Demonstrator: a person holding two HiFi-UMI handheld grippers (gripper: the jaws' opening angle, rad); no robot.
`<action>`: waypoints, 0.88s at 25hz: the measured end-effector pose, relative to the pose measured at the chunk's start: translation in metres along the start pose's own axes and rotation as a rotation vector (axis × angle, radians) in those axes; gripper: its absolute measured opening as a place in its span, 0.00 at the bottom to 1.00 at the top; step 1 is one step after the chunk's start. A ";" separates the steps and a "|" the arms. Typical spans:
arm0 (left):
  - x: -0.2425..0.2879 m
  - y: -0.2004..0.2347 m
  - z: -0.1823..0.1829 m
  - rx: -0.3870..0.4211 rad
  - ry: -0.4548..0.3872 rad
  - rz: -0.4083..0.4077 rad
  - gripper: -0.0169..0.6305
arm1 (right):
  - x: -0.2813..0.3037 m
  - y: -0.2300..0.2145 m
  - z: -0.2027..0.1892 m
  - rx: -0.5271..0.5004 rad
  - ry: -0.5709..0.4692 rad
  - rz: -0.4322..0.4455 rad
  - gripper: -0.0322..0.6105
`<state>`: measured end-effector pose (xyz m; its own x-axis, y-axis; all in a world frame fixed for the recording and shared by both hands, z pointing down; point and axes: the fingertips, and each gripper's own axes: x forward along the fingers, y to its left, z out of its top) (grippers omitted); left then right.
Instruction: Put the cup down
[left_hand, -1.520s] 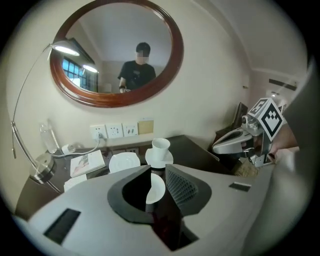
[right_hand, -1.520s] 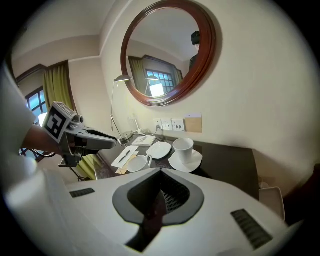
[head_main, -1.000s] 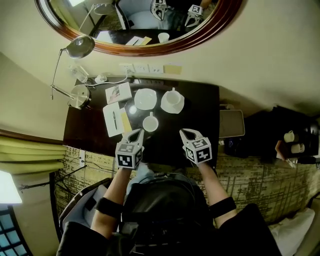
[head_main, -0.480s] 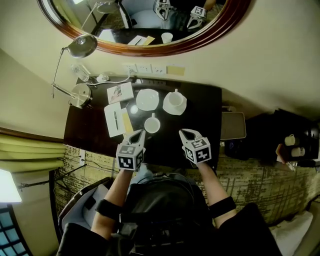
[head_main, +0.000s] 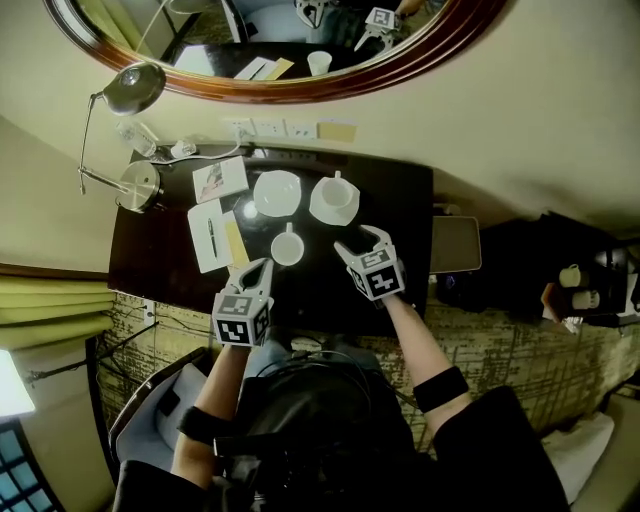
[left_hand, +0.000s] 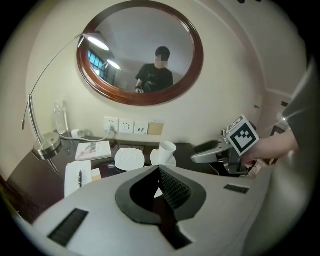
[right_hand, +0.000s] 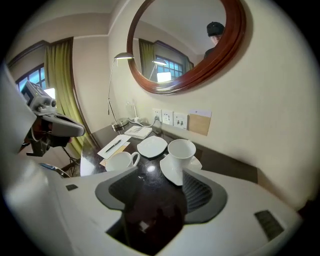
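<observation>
"Dark desk (head_main: 405, 215) first; what has changed over it?"

"The right gripper (head_main: 362, 240) has come forward toward twelve o'clock, and its jaws have just been opening; they stand spread with only bare desk between them; the left gripper (head_main: 258, 268) has kept its place at seven o'clock of the loose cup (head_main: 287, 248), jaws pressed together on nothing."

"So no cup is held?"

"None; both stand upright; the bare saucer (head_main: 277, 192) lies at twelve o'clock of the loose cup, apart from it; the saucer (head_main: 320, 212) at three o'clock of that one carries the saucer cup (head_main: 337, 193); from the right gripper the saucer cup sits near at eleven o'clock, the loose cup a little further off at nine."

"What does that mean for the job?"

"I judge it a reach, not a release; spread jaws heading in suggest a cup must be taken before it can be put down; which cup I cannot say, since the gripper points between the two; the loose cup's handle (head_main: 287, 229) turns to twelve o'clock, away from both grippers, so its wall looks the easier hold."
</observation>
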<state>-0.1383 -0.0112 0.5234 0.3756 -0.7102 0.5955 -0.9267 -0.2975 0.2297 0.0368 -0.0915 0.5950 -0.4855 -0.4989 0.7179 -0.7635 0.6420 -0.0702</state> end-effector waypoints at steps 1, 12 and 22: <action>0.001 0.000 0.000 -0.001 0.001 0.002 0.03 | 0.006 -0.004 0.005 -0.019 0.010 0.001 0.60; 0.004 0.010 -0.015 -0.035 0.030 0.037 0.03 | 0.075 -0.042 0.061 -0.125 0.044 0.013 0.88; 0.010 0.016 -0.030 -0.084 0.035 0.050 0.03 | 0.118 -0.046 0.059 -0.163 0.120 0.087 0.88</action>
<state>-0.1499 -0.0036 0.5561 0.3292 -0.7000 0.6337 -0.9428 -0.2064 0.2618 -0.0105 -0.2139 0.6422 -0.4854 -0.3709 0.7917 -0.6370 0.7703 -0.0297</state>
